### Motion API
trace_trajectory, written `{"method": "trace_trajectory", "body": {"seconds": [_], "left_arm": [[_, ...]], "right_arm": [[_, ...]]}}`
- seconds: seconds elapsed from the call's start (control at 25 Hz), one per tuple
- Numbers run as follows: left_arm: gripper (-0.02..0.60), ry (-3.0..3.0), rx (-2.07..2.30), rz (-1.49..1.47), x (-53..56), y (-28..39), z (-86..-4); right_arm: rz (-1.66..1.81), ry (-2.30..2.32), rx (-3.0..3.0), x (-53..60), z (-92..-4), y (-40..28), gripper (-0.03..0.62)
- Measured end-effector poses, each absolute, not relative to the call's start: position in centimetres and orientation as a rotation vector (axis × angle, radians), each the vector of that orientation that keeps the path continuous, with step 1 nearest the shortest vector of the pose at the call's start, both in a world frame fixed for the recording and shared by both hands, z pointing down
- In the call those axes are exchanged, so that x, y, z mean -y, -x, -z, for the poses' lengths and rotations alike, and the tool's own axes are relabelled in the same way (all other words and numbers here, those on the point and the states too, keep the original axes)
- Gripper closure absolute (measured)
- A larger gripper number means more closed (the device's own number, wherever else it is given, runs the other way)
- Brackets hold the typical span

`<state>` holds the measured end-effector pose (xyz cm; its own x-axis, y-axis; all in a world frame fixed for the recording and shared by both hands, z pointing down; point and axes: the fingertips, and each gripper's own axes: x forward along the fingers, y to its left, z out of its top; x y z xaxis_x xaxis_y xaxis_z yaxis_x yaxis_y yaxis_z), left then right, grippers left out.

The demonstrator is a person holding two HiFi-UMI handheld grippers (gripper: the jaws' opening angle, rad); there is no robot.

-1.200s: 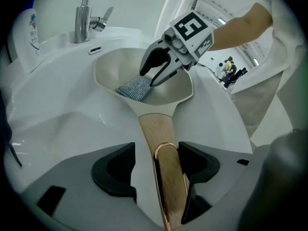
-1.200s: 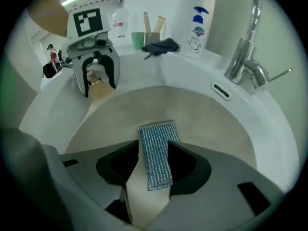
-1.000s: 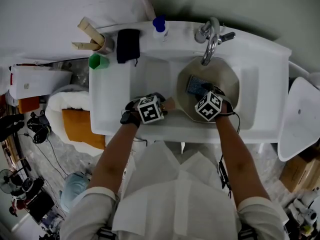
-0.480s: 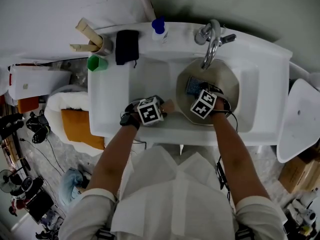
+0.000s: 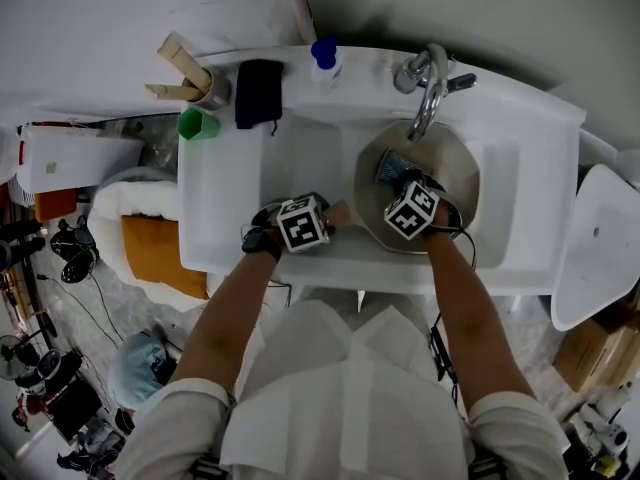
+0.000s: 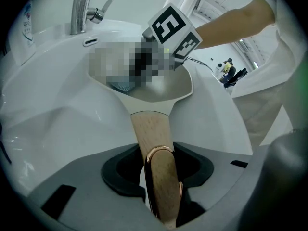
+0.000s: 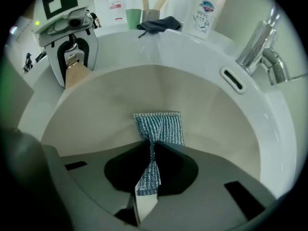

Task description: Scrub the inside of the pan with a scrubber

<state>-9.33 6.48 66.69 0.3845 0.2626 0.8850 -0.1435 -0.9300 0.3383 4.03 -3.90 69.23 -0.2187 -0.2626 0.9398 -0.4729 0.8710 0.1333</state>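
1. The pan (image 5: 455, 168) sat in the sink (image 5: 520, 183). The left tool (image 6: 161, 163), its jaws just closed further, gripped the pan's wooden handle (image 6: 150, 129). If that hold proved loose, scrubbing force could swivel the pan.
2. The right tool (image 7: 151, 166), its jaws just closed, pinched the mesh scrubber (image 7: 158, 128) inside the pan. It held only a thin, twisted section, which could pull free under pressure.
3. If the scrubber folded aside, the hard tool tips might scrape the pan's surface.

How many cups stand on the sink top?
2. A green cup stands at the left edge of the sink top. A grey cup holding wooden pieces stands just beyond it, beside the dark cloth. None seems hidden.
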Motion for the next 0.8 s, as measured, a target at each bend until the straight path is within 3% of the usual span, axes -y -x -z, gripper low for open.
{"method": "trace_trajectory", "body": {"seconds": [0.24, 0.48, 0.8], "left_arm": [[0.405, -2.29, -0.099, -1.555, -6.5, 9.4, -66.7], [0.407, -2.283, -0.104, -1.55, -6.5, 9.4, -66.7], [0.411, -2.269, -0.099, -1.543, -6.6, 9.4, -66.6]], "right_arm": [[-0.387, -0.768, 1.802, 4.1, -67.5, -7.4, 0.557], [-0.789, -1.195, 1.613, 4.1, -66.9, -13.7, 0.556], [-0.817, -1.278, 1.696, 8.8, -67.5, -12.3, 0.554]]}}
